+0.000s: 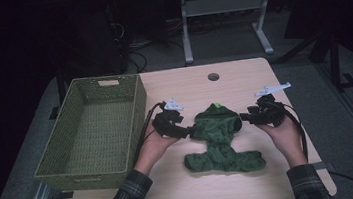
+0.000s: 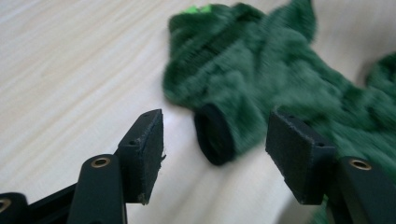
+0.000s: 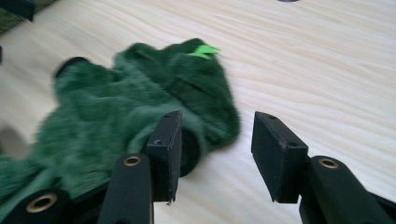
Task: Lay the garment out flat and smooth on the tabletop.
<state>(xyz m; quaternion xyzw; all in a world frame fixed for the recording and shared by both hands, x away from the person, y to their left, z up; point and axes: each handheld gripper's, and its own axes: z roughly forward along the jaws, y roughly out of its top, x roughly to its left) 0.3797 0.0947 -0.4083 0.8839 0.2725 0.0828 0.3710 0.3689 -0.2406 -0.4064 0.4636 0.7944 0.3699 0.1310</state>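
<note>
A green woven basket (image 1: 92,129) stands at the left of the table (image 1: 242,79) with nothing visible inside it. A small green fleece garment (image 1: 219,142) lies spread flat on the table just right of the basket, between the two grippers. The left gripper (image 1: 188,132) has its jaws apart at the left sleeve's dark cuff (image 2: 214,135), which lies between them untouched, and the right gripper (image 1: 243,118) likewise gapes at the right cuff (image 3: 189,151), gripping nothing.
</note>
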